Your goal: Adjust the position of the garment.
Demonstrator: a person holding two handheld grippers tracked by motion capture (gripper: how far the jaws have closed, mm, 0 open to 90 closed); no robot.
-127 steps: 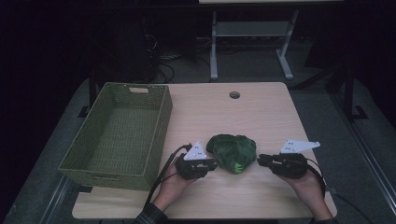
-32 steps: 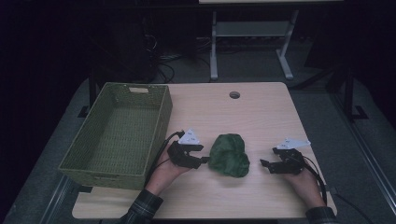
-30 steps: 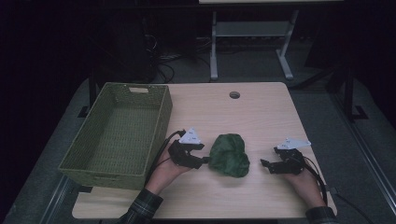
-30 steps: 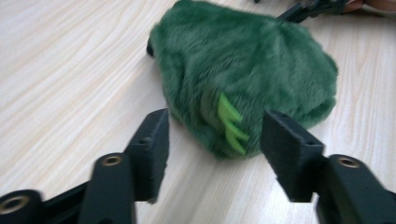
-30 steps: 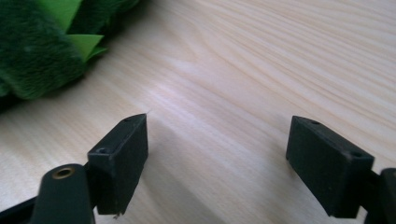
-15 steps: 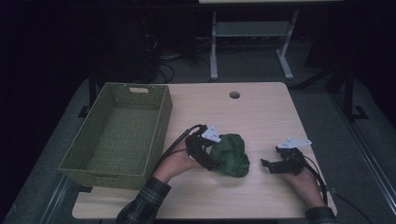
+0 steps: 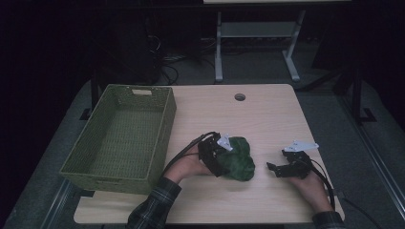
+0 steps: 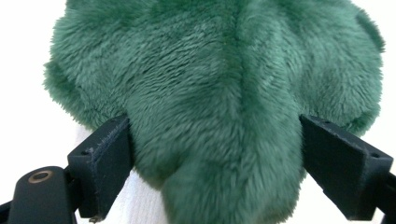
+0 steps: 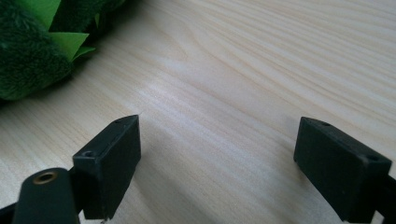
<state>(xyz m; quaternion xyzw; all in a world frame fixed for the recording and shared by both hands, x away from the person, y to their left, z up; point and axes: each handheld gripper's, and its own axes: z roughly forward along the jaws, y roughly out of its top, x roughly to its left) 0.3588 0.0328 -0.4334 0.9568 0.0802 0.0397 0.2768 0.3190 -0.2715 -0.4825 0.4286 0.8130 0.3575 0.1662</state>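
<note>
Two grippers work the desk [image 7: 267,114] in the high view: the left gripper [image 7: 216,153] is pressed against the green plush toy [image 7: 239,160] lying near the desk's middle, just right of the woven basket [image 7: 124,136]; the right gripper [image 7: 286,168] sits apart, farther right. In the left gripper view, spread jaws flank a fold of the plush toy [image 8: 219,107], not yet pinching; its long axis is unclear. In the right gripper view, spread jaws hold nothing, with the plush toy [image 9: 32,46] lying up-left.
</note>
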